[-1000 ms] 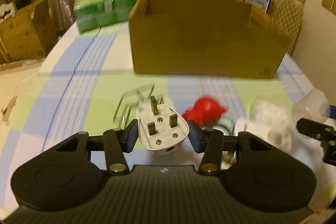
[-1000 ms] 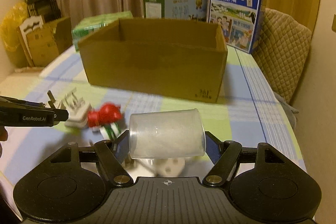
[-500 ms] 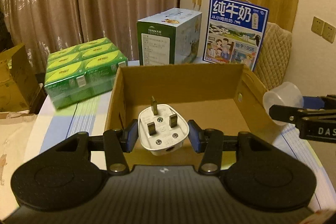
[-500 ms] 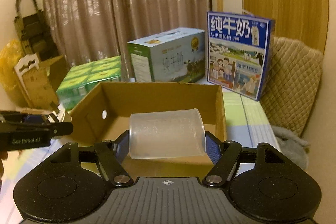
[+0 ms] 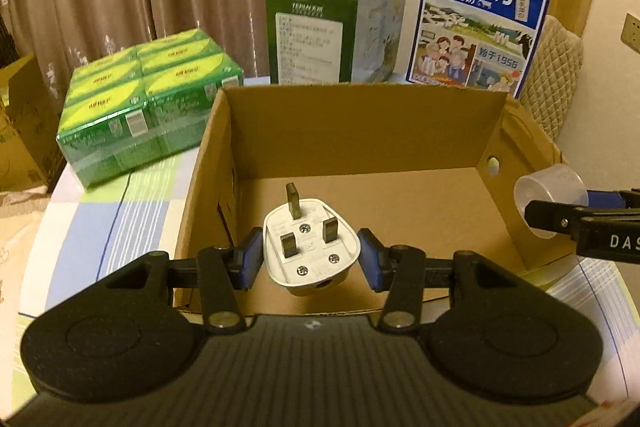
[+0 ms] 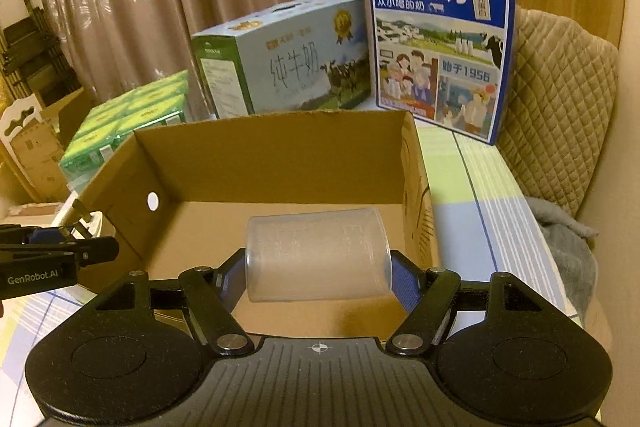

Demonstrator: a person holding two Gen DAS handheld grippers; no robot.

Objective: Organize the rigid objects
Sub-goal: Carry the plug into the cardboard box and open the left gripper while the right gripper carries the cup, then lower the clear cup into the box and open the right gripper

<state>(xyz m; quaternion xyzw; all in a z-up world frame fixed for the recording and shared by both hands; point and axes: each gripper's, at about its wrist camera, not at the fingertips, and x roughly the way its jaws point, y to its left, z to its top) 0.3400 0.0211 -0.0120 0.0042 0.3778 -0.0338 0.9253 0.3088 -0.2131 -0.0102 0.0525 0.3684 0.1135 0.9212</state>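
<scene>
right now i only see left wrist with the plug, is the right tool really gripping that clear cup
observer: yes, the clear cup lies sideways, clamped between both pads of the right tool.
operator: anything in the box on that side
observer: no, the cardboard box shows bare floor behind the cup.
operator: whats right of the box
observer: a grey cloth lies there, beside the quilted chair.

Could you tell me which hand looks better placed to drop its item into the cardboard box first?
Left, probably: its tool holds the white plug over the cardboard box floor, while the right tool's plastic cup sits at the side wall.
</scene>
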